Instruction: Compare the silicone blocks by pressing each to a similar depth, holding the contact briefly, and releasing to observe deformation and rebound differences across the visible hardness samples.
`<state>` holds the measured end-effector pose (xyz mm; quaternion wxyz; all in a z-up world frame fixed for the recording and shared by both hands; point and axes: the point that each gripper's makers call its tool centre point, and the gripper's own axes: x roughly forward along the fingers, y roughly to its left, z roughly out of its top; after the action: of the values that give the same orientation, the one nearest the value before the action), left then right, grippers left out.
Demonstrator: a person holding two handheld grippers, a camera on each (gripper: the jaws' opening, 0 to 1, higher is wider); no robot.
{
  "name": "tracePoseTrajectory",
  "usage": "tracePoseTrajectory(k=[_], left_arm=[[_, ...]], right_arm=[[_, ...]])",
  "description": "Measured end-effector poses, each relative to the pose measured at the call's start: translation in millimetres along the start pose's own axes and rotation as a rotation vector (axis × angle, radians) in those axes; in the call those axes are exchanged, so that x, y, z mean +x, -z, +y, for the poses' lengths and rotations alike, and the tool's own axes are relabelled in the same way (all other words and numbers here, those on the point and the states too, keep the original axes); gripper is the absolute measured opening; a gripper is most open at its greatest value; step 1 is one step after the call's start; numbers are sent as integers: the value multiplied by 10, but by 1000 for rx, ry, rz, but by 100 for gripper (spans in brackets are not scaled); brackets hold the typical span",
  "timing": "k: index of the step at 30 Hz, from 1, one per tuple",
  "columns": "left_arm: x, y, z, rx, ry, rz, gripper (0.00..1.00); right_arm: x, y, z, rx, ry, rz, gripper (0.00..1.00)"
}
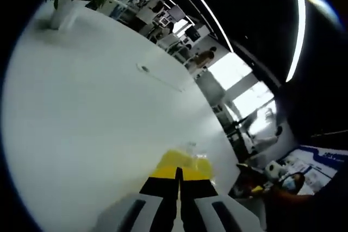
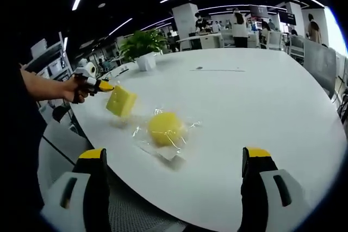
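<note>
While left tool (image 1: 178, 173) pinches yellow block (image 2: 121, 101), right tool (image 2: 174, 158) spread, bagged ball (image 2: 166, 129) ahead.

Counter (image 2: 261, 112) bare across middle and far side, free passage. Obstacles: wrapped yellow ball (image 2: 166, 129) near front edge, yellow block (image 2: 121, 101) lifted beside it, potted plant (image 2: 144, 47) at far edge.

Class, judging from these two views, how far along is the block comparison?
Done: nothing provable. In hand: the left gripper is shut on the square yellow block, lifted off the white table. Left: the round yellow block, in its clear wrapper, lies untouched; the right gripper is open.
</note>
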<state>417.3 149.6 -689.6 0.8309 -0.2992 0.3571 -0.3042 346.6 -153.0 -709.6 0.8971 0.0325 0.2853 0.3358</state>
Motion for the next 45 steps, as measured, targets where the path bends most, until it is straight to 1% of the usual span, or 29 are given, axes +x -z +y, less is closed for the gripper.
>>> tracePoseTrajectory(k=[5,10,14,18,24,28,31,36,41,43,44,45], left_arm=[[-6,23,-40,19,-3,17,0],[-29,-38,-76,48,-4,6,0],[-67,-132,-180,83,9,-12,0],[-117,-276,-364,126,38,-38,0],[-171,-460,-580,184,83,-72,0],[-198,-529,-668,201,106,-89,0],[-226,-574,-760,212,129,-100,0],[-276,-623,-900,237,158,-112,0],[-343,-715,-1117,271,209,-132,0],[-360,-742,-1190,289,225,-135,0],[-371,-760,-1240,298,237,-136,0],[-379,-771,-1290,305,248,-139,0]], right_arm=[[-7,3,9,0,-3,-3,97],[-27,-47,-16,11,-3,-19,97],[-35,-117,-24,8,-2,-35,97],[-30,-166,-34,4,-4,-45,97],[-38,-276,-23,-9,-9,-66,97],[-43,-349,-34,-15,-9,-79,97],[-47,-427,-36,-24,-12,-91,97],[-75,-618,-10,-46,-24,-121,97],[-78,-797,21,-59,-47,-149,97],[-76,-842,25,-62,-50,-156,97],[-74,-920,47,-58,-62,-174,97],[-74,-958,58,-57,-65,-182,97]])
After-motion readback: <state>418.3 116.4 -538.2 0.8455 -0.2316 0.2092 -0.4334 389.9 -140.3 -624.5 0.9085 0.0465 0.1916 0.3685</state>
